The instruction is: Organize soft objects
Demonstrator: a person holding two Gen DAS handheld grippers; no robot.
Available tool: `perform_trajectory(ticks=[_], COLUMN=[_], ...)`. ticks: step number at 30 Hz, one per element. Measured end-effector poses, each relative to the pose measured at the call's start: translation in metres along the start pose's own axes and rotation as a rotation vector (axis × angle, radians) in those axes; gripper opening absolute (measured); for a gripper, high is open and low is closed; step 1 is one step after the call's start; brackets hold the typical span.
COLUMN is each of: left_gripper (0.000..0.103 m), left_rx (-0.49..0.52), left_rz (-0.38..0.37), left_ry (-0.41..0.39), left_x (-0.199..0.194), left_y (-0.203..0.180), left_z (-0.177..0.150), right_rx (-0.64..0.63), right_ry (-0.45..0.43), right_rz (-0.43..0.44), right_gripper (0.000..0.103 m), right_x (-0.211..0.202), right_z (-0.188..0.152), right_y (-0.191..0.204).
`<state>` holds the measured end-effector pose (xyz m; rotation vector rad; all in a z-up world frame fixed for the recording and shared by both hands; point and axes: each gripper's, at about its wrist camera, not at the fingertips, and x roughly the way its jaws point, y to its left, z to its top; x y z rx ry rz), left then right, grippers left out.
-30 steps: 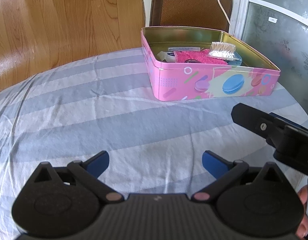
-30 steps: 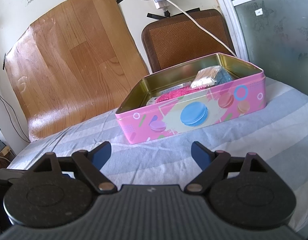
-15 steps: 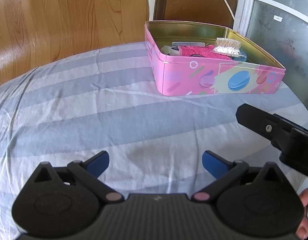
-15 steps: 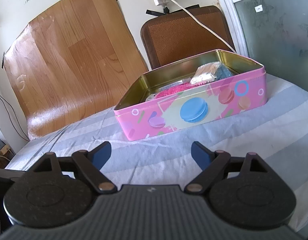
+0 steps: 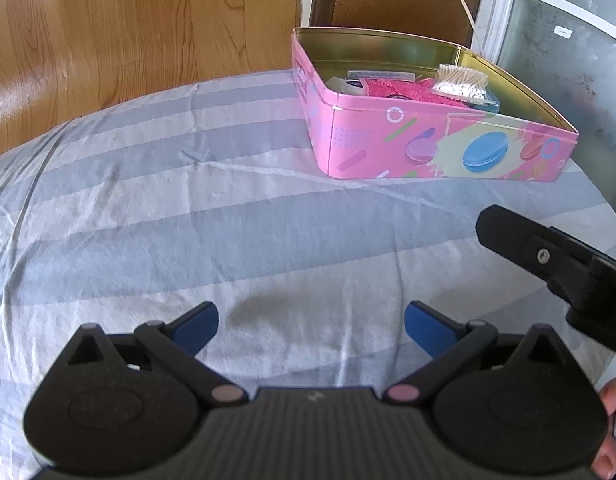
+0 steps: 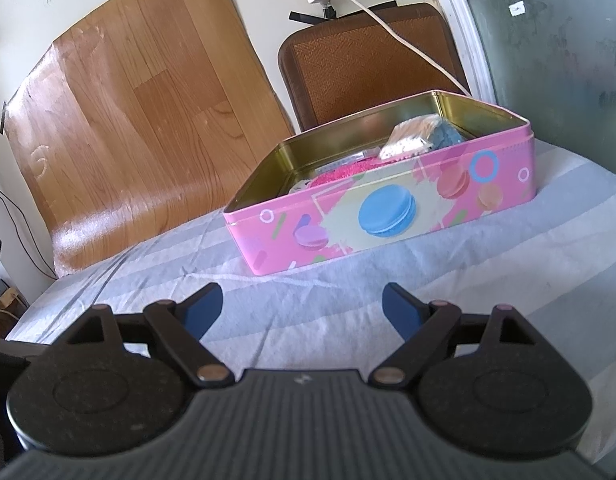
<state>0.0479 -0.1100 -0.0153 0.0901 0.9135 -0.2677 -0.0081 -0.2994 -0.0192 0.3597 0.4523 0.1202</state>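
Note:
A pink tin (image 5: 447, 148) (image 6: 387, 220) printed with macarons stands open on the striped sheet. Inside lie a magenta fuzzy cloth (image 5: 399, 90) (image 6: 339, 170), a bag of cotton swabs (image 5: 459, 82) (image 6: 411, 138) on something blue, and small pale items at the left end. My left gripper (image 5: 311, 326) hovers open over bare sheet, well short of the tin, nothing between its blue pads. My right gripper (image 6: 302, 306) is also open and empty, level with the tin's long side. Part of the right gripper's black body (image 5: 555, 256) shows in the left wrist view.
A grey-and-white striped sheet (image 5: 188, 220) covers the surface. Behind the tin stands a brown chair back (image 6: 367, 60) with a white cable (image 6: 407, 40) hanging across it. A wood-grain panel (image 6: 128, 120) leans on the wall; a frosted glass door (image 6: 567, 60) is at right.
In the left wrist view the tin has slid up and to the right, so the left gripper has shifted slightly. The right wrist view is almost unchanged. Both grippers stay open.

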Motion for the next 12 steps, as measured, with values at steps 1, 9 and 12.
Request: perform_trajectory(ticks=[1,9,12], left_gripper=[0.103,0.103,0.103], left_rx=[-0.002,-0.008,0.001], left_rz=[0.0,-0.002,0.002], left_ry=[0.003,-0.015,-0.045], left_x=[0.0009,0.0023,-0.0004], left_y=[0.0001,0.0042,0.0033], left_z=[0.0002,0.0,0.0005], right_rx=[0.001,-0.003,-0.005], right_ry=[0.001,0.01,0.015], right_rz=[-0.001,-0.003,-0.004], right_gripper=[0.089,0.089,0.089], right_x=[0.0006,0.0037,0.005], right_z=[0.0001,-0.0002,-0.0005], right_y=[0.0002,0.0006,0.001])
